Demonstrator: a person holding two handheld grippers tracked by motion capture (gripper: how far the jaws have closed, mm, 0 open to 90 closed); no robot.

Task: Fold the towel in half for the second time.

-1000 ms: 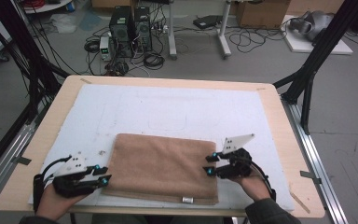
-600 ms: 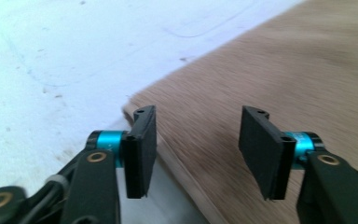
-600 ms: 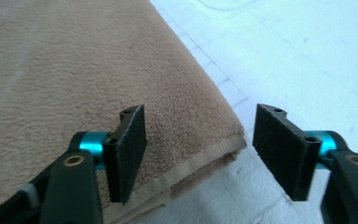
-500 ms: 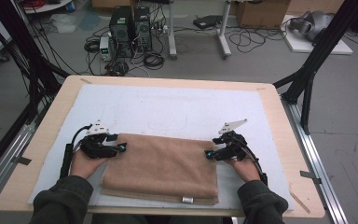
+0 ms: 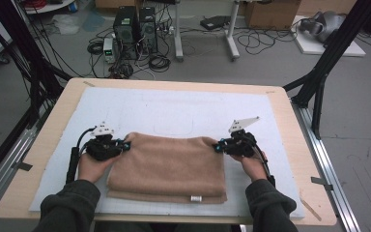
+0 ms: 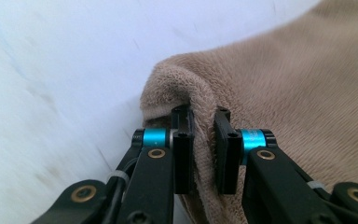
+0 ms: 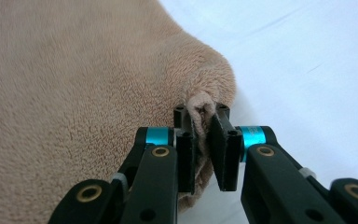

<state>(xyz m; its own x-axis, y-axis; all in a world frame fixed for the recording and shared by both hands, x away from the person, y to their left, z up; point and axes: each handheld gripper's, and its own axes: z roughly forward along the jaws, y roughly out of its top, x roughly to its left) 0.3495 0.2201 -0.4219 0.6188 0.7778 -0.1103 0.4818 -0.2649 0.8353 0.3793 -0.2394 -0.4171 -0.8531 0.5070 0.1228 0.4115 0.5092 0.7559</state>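
Observation:
A tan terry towel [image 5: 169,164] lies folded on the white mat [image 5: 174,111], with a small white label at its near edge. My left gripper [image 5: 125,145] sits at the towel's far left corner. Its jaws have just been closing, and in the left gripper view they [image 6: 203,140] pinch a fold of the towel's [image 6: 298,93] edge. My right gripper [image 5: 217,146] is at the far right corner. Its jaws have also just been closing, and in the right gripper view they [image 7: 203,135] clamp the bunched corner of the towel [image 7: 74,93].
The mat covers most of a wooden table [image 5: 290,125]; bare mat stretches beyond the towel towards the far edge. Black frame posts [image 5: 328,63] stand at the table's corners. Computer boxes and cables [image 5: 135,29] lie on the floor behind.
Both hands have moved away from the person, from the towel's near sides to its far corners. Both pairs of jaws have closed on the cloth there, and the corners are slightly bunched.

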